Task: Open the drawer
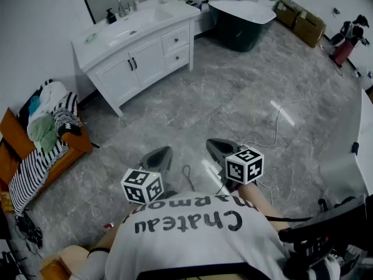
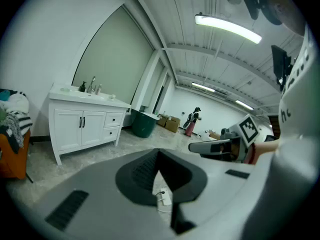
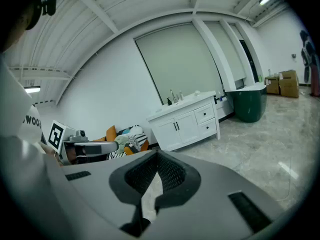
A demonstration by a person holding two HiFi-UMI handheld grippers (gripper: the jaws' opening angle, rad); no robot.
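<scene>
The white vanity (image 1: 125, 69) stands across the grey floor at the upper left, with two small drawers, the upper drawer (image 1: 176, 39) over the lower drawer (image 1: 178, 57), both closed. The same drawers show in the left gripper view (image 2: 114, 119) and in the right gripper view (image 3: 204, 115). My left gripper (image 1: 157, 156) and right gripper (image 1: 218, 149) hang side by side near my body, far from the vanity. In their own views the left gripper (image 2: 159, 154) and the right gripper (image 3: 158, 155) have their jaws together, shut and holding nothing.
A dark green bathtub (image 1: 240, 22) stands right of the vanity. An orange chair piled with clothes (image 1: 46, 133) is at the left wall. Cardboard boxes (image 1: 303, 17) sit at the back right. A power strip with cables (image 1: 211, 172) lies on the floor just ahead.
</scene>
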